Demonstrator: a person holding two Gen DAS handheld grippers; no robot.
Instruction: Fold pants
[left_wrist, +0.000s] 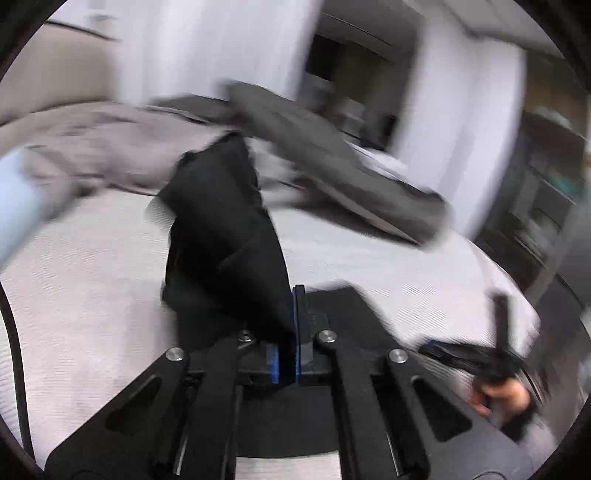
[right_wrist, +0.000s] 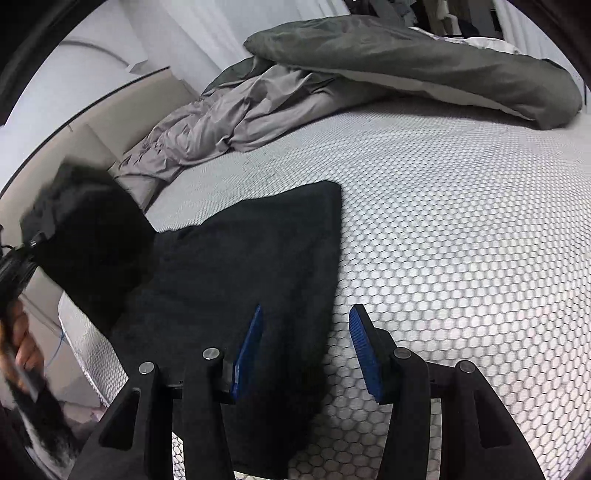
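The mattress (right_wrist: 461, 229), white with a honeycomb weave, filled most of the right wrist view, with a dark grey duvet (right_wrist: 406, 55) heaped along its upper edge and a paler grey sheet (right_wrist: 221, 125) crumpled at upper left. The black pants (right_wrist: 240, 266) lay spread over the centre-left of that frame, one part lifted off the bed at far left. The right gripper (right_wrist: 306, 354) hung tilted down over the mattress, jaws apart and grasping nothing, its left pad over the pants' right edge and its right pad over bare mattress. In the blurred left wrist view, the left gripper (left_wrist: 291, 332) was clenched on a fold of the pants (left_wrist: 225, 236), which rose from its blue pads toward the frame's centre. The hand (left_wrist: 506, 400) holding the right gripper showed at lower right.
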